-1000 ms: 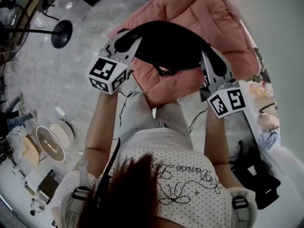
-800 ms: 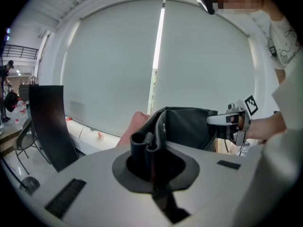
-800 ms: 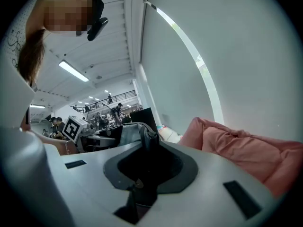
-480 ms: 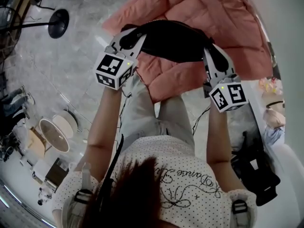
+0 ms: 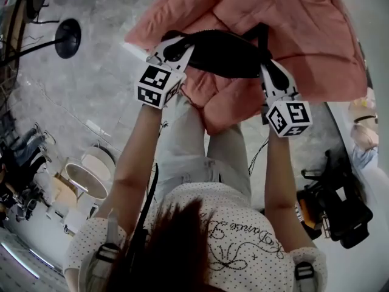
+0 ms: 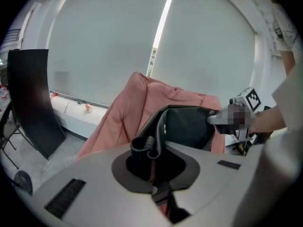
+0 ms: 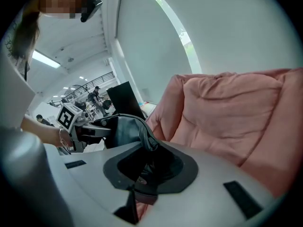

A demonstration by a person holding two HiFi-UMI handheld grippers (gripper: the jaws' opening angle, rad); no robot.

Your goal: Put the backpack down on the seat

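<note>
Grey marbled floor (image 5: pixel 91 90), pale wall (image 6: pixel 104 41), bright vertical strip (image 6: pixel 163 18), perhaps a stand's black base (image 5: pixel 67 38).

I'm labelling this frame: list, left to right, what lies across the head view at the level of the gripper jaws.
Round black stand base on the floor → left gripper → black backpack, gripped at each end → right gripper. The pink seat spreads behind most of these, so it is left out.

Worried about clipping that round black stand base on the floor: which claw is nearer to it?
Left. The left claw, shut on the backpack, lies toward the stand base; the right claw grips the far end.
</note>
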